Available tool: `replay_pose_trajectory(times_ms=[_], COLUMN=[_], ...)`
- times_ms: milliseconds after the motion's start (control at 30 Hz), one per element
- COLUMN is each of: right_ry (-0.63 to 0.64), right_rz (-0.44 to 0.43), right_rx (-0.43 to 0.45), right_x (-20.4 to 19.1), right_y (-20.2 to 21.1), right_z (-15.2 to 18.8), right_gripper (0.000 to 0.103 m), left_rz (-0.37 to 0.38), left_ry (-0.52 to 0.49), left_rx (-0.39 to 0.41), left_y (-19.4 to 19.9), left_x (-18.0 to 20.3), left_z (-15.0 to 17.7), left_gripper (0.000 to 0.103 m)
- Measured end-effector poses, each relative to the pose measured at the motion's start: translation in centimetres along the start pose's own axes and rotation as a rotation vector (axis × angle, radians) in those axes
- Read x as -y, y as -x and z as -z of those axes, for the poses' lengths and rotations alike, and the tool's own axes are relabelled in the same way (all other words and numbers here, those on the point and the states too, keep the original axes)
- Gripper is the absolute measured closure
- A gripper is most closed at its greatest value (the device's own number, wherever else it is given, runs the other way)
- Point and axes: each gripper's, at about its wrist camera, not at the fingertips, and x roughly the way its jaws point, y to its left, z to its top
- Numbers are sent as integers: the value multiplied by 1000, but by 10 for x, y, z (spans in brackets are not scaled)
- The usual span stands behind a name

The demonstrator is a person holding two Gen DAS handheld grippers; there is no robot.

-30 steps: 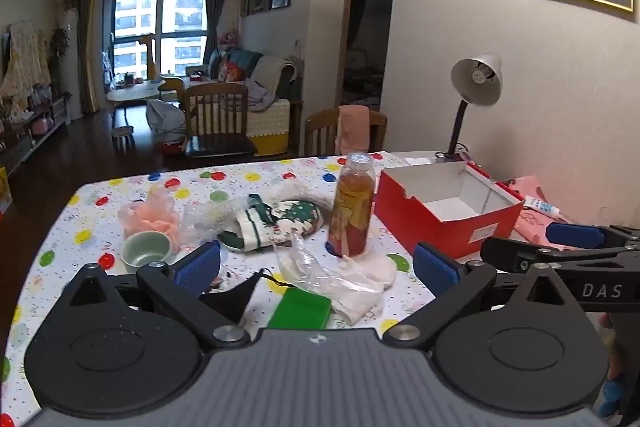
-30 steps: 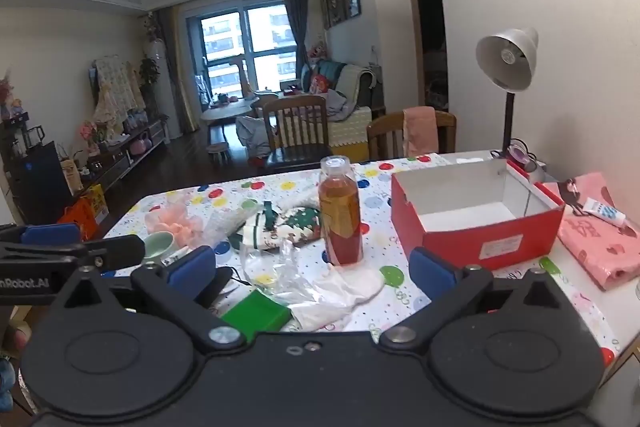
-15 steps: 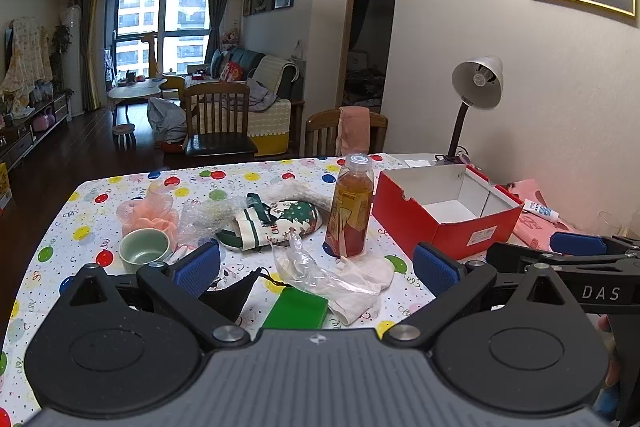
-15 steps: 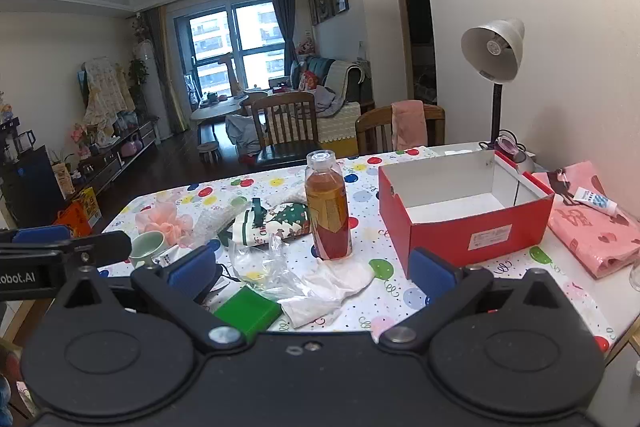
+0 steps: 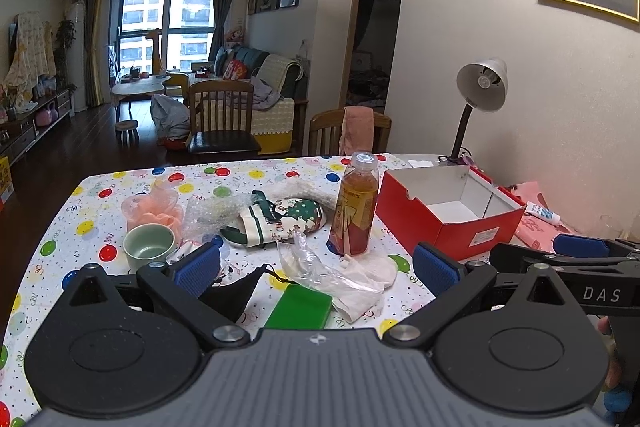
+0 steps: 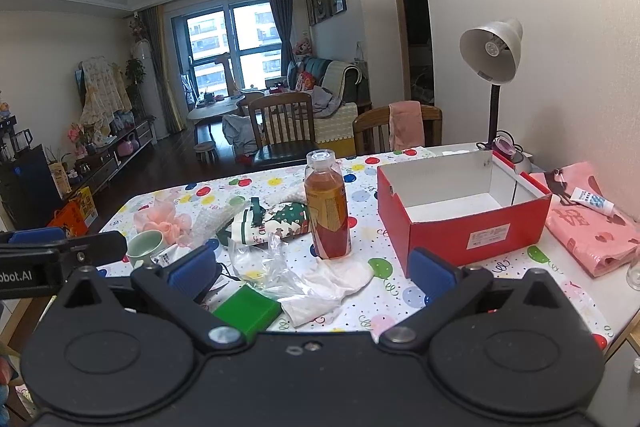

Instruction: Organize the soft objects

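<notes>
Soft things sit clustered mid-table: a Christmas-print sock (image 5: pixel 286 221) lying beside the bubble wrap (image 5: pixel 218 213), a peach mesh puff (image 5: pixel 154 213) behind the green cup (image 5: pixel 149 249), a white cloth (image 5: pixel 366 277) under crumpled clear plastic (image 5: pixel 316 267), and a black fabric piece (image 5: pixel 236 293) just next to a green block (image 5: pixel 300 307). An amber drink bottle (image 5: pixel 354 205) stands upright among them. To its right, the red box (image 6: pixel 464 215) sits open and empty. Further right, a pink bag (image 6: pixel 592 227) with a small tube (image 6: pixel 590 199) on it.

Left gripper (image 5: pixel 316 267) hangs above the near edge, fingers spread wide, nothing between them. Right gripper (image 6: pixel 312 269), same story: wide apart, empty.

The table wears a balloon-print cloth (image 5: pixel 96 227). A desk lamp (image 6: pixel 492 55) stands against the wall; wooden chairs (image 5: pixel 224 119), a sofa and a bright window lie beyond.
</notes>
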Motion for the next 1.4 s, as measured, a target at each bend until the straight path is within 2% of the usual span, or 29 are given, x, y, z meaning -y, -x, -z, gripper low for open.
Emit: replay_pose_trajectory(times_ms=[467, 1400], right_ry=[-5, 37], right_rz=[20, -16], right_rx=[-11, -11], right_x=[-2, -21], right_y=[-2, -19], right_z=[1, -8], right_gripper=[0, 0], left_rz=[4, 16], left_ry=[-6, 23], left_rx=[18, 39], left_y=[-1, -11], left_x=[-1, -23], left_z=[-1, -7], left_gripper=[0, 0])
